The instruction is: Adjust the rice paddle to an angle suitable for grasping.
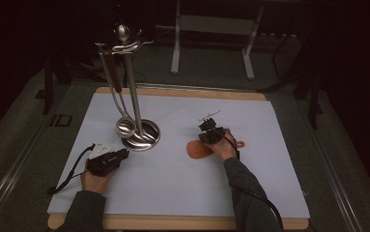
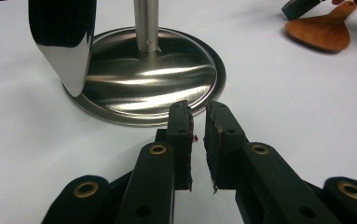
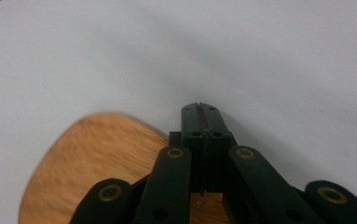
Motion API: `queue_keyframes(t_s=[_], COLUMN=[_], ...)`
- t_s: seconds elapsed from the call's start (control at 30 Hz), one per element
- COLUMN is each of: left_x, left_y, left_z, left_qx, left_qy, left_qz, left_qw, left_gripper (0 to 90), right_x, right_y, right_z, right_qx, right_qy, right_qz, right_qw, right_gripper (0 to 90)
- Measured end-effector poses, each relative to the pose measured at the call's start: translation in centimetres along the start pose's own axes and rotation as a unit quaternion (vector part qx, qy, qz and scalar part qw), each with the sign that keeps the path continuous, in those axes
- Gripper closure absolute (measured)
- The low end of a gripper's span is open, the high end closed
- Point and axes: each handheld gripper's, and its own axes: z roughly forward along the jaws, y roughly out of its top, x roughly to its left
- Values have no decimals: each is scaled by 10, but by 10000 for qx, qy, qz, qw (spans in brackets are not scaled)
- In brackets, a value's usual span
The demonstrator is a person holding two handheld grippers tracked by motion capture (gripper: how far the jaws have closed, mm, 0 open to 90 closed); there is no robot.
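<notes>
Stand (image 1: pixel 141 137): ladle (image 1: pixel 124 127) hanging | left gripper (image 2: pixel 198 122): jaws slightly parted, empty | right gripper (image 3: pixel 200 109): jaws closed over wooden spatula (image 3: pixel 97 163), hold unclear

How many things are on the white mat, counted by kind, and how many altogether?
Metal utensil stand: 1
Metal ladle hanging on the stand: 1
Wooden spatula: 1
Hand-held grippers: 2, the left gripper and the right gripper
Total: 5
</notes>
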Motion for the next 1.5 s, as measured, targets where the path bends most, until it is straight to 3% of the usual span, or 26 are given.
queue_keyframes(t_s=[0.3,0.47,0.73,1.07,1.23,1.4,1.5], left_x=[0,0,0,0,0,0,0], left_y=[0,0,0,0,0,0,0], left_z=[0,0,0,0,0,1,1], left_qx=[3,0,5,11,12,17,20], left_qy=[0,-1,-2,-4,-4,-7,-8], left_qz=[-2,4,-4,-5,-5,-4,-6], left_qw=[10000,10000,10000,10000,10000,10000,10000], left_gripper=[808,808,808,808,808,807,806], right_x=[16,18,19,12,2,-5,-8], right_y=[-10,-20,-36,-57,-63,-64,-57], right_z=[-5,-11,-25,-43,-49,-52,-55], right_qx=[-69,-105,51,284,405,506,505], right_qy=[287,444,591,682,702,691,550], right_qz=[-152,-96,-297,-598,-603,-662,-732], right_qw=[9994,9989,9978,9955,9949,9941,9945], right_gripper=[900,900,900,900,897,844,805])
